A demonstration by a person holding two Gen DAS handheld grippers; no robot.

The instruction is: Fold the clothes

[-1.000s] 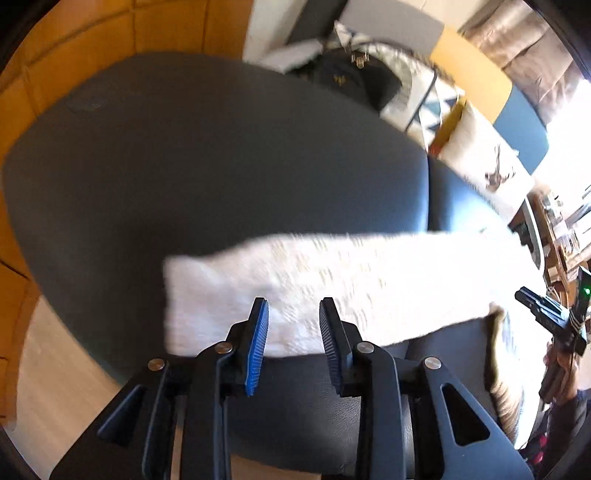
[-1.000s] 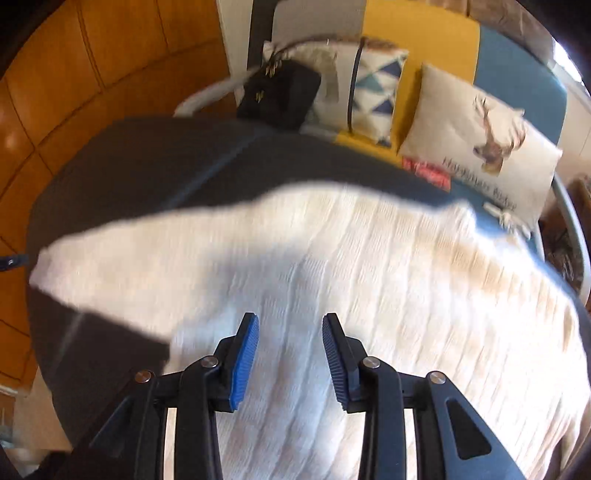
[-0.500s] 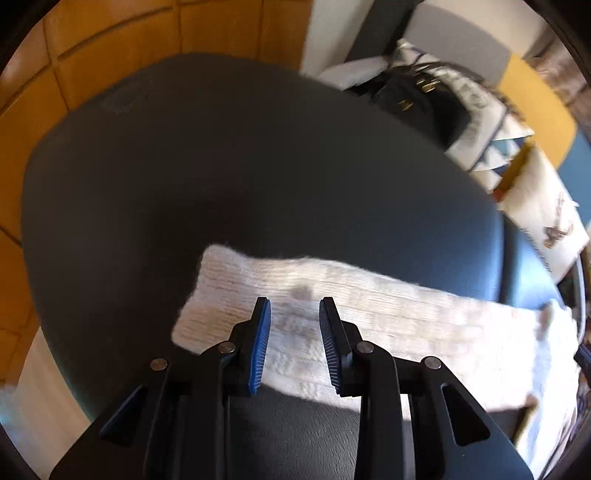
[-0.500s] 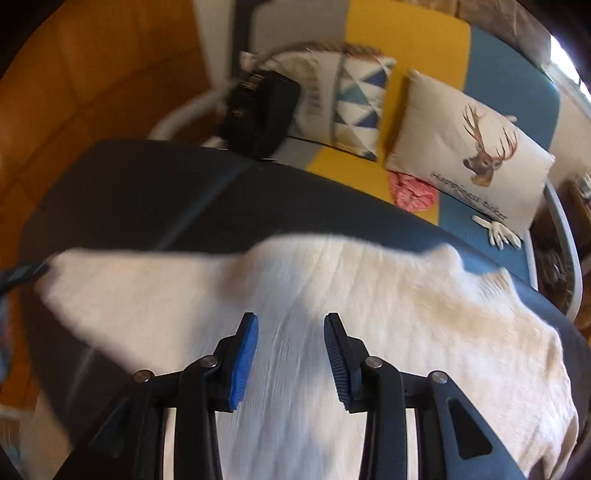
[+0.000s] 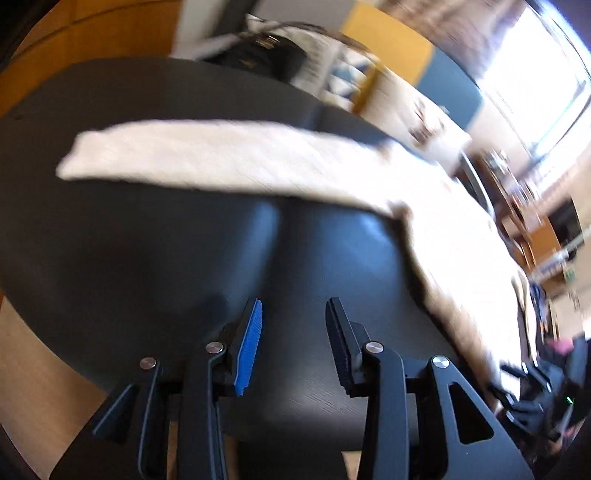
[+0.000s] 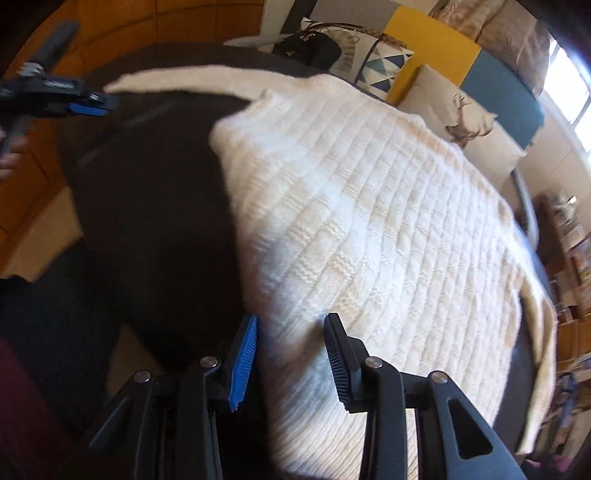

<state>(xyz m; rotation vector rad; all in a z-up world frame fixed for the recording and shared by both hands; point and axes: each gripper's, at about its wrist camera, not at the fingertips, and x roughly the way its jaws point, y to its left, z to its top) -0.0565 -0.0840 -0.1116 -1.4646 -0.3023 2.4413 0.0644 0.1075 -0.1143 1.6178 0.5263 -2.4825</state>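
A white knitted sweater (image 6: 369, 221) lies spread flat on a dark round table (image 6: 147, 206). One sleeve (image 5: 207, 155) stretches out to the left across the table. My left gripper (image 5: 293, 314) is open and empty, over bare table short of the sleeve. It also shows in the right wrist view (image 6: 88, 105), near the sleeve's cuff. My right gripper (image 6: 290, 328) is open and empty, over the sweater's near left edge.
Behind the table stands a sofa with a deer cushion (image 6: 454, 110), a triangle-patterned cushion (image 6: 384, 62) and a black handbag (image 6: 306, 46). Orange wood panelling (image 6: 122, 33) lines the left wall. Shelves (image 6: 569, 236) stand at the right.
My left gripper has pulled back from over the sleeve toward the table's near edge. My right gripper has shifted left to the sweater's near left edge. Both stay open.
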